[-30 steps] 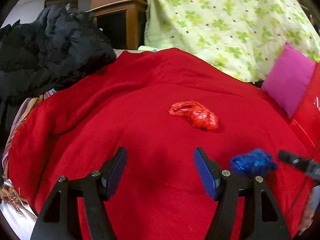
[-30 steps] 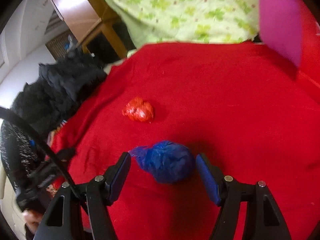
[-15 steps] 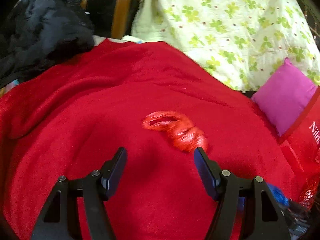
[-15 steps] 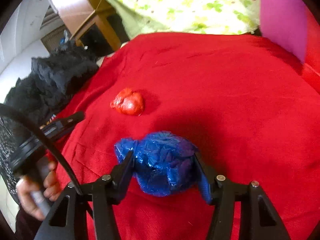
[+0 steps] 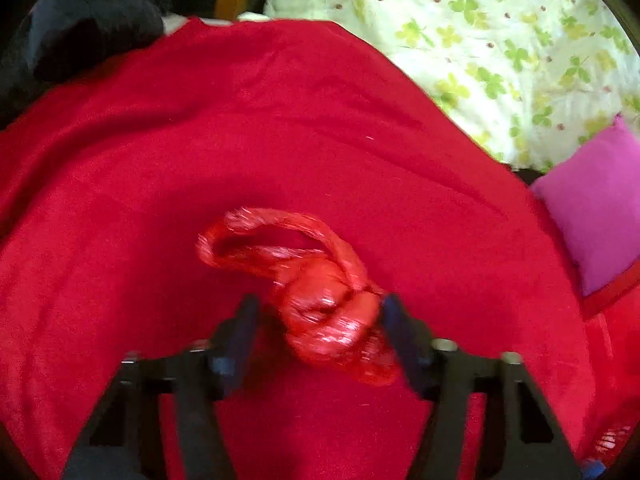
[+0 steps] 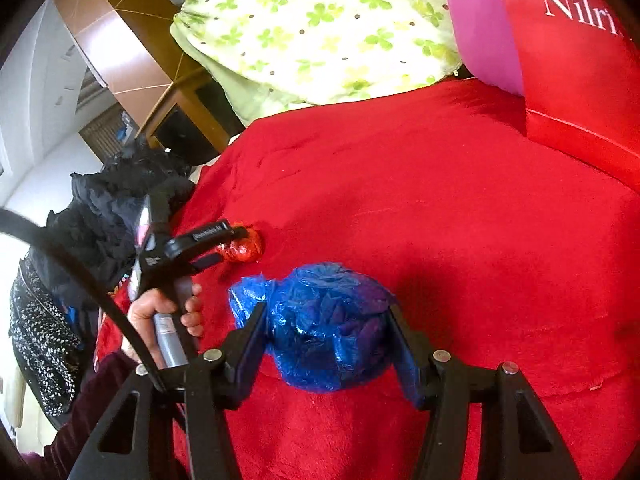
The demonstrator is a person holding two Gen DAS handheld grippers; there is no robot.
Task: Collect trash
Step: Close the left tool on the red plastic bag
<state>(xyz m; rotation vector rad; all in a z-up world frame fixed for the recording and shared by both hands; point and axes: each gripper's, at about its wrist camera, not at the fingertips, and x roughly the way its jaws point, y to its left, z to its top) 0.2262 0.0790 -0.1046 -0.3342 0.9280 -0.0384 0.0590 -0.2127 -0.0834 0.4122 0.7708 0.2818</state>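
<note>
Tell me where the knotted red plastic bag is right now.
In the left wrist view the knotted red plastic bag lies on the red blanket, low and centre, between the closing jaws of the left claw.

A: Setting reads as a home bedroom. Landmark: red fleece blanket (image 6: pixel 460 200) spread over a bed.

B: Evidence?

A: Behind the blanket, bedding with a green clover print (image 6: pixel 320 28). At its far right edge, a pink cushion (image 5: pixel 596 208). On its left edge, a heap of black clothing (image 6: pixel 120 200).

B: Furniture?

A: Wooden furniture (image 6: pixel 176 96) beyond the blanket's far left corner, white wall (image 6: pixel 36 120) farther left.
</note>
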